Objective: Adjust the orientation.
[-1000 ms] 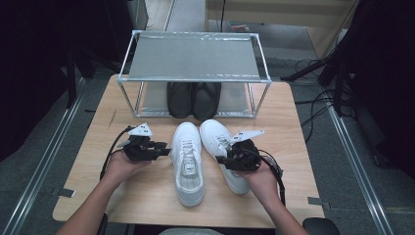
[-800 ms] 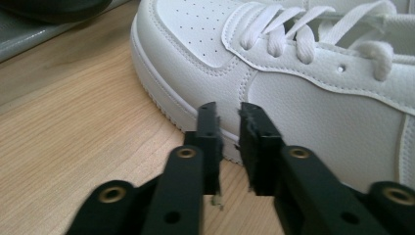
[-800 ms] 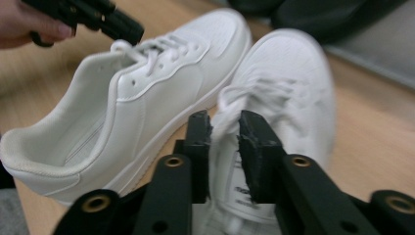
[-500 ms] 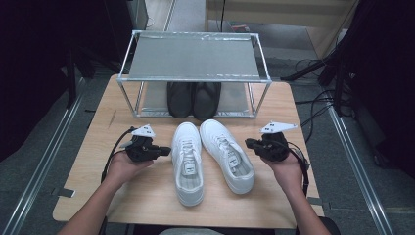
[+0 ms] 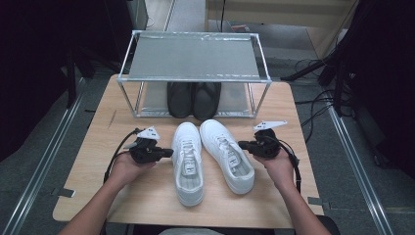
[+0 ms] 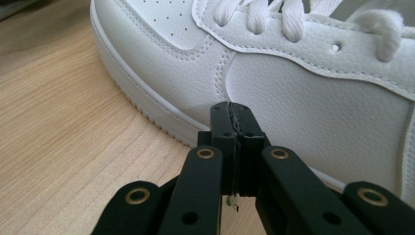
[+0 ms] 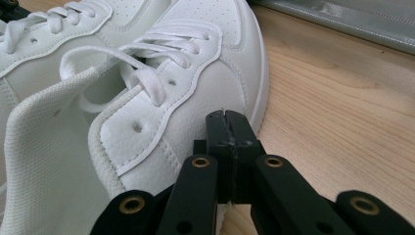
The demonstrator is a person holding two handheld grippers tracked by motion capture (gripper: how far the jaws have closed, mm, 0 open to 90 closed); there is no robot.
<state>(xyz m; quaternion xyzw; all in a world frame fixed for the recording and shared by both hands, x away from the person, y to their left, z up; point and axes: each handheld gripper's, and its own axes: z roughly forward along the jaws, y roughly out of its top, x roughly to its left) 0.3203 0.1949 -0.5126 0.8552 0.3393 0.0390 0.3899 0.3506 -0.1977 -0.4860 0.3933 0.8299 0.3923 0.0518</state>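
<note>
- Two white sneakers lie side by side at the middle of the wooden counter (image 5: 122,117), toes pointing away from the person, towards the rack.
- Left white sneaker (image 5: 189,161) lies straight; right white sneaker (image 5: 227,152) angles with its heel out to the right. Their toes sit close together, heels further apart.
- Left gripper (image 5: 169,152) is held in the person's left hand (image 5: 125,169), just left of the left sneaker and pointing at its side.
- In the left gripper view, the jaws have just been closing and now meet flat against each other with nothing between them; their tips sit right at the sneaker's side wall, contact uncertain.
- Right gripper (image 5: 241,144) is held in the person's right hand (image 5: 279,166), at the right sneaker's outer side.
- In the right gripper view, these jaws have likewise just been closing and are pressed together, empty, with tips next to the sneaker's side panel below the laces.
- A metal rack (image 5: 193,78) stands at the far edge of the counter; a pair of black shoes (image 5: 193,100) sits on its lower level, just beyond the white toes.
</note>
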